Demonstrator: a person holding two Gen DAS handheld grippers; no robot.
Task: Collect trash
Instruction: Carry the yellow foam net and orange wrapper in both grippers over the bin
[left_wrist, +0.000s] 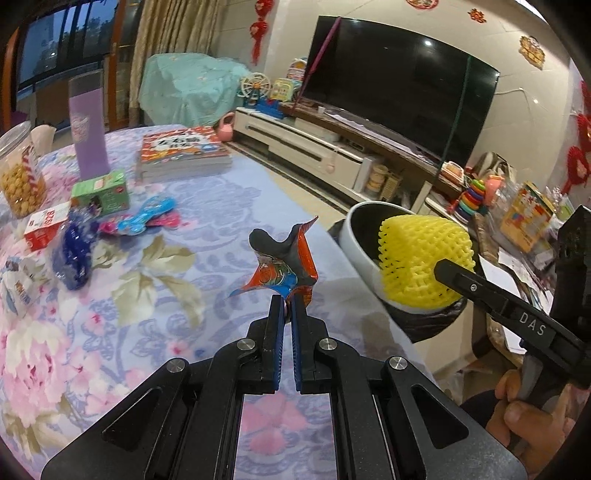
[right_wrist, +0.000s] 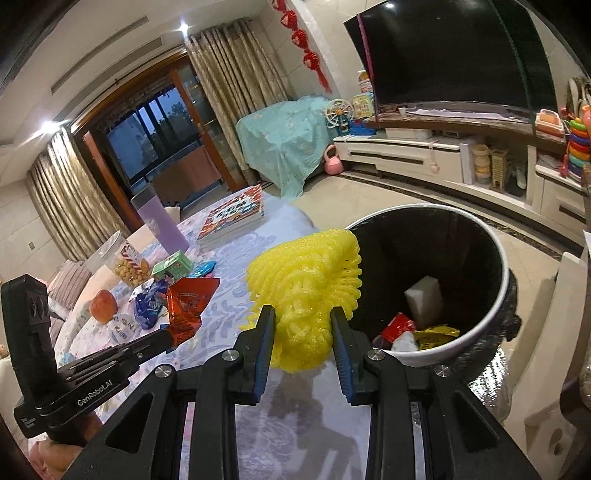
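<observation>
Right gripper (right_wrist: 303, 321) clamped on the yellow foam net (right_wrist: 306, 291), hanging at the near rim of the trash bin (right_wrist: 491, 317). Left gripper (left_wrist: 289, 308) pinching the orange snack wrapper (left_wrist: 284, 269) above the table (left_wrist: 207, 206). Probably best to push the net fully over the bin opening before letting go, wrapper after.

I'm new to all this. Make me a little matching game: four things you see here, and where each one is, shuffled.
Things:
1. yellow foam net
2. orange snack wrapper
3. white sponge block
4. stack of books

Places:
A. inside the trash bin
B. lying on the flowered tablecloth
C. between the right tongs
D. pinched in the left tongs

Pairs: 1-C, 2-D, 3-A, 4-B
</observation>
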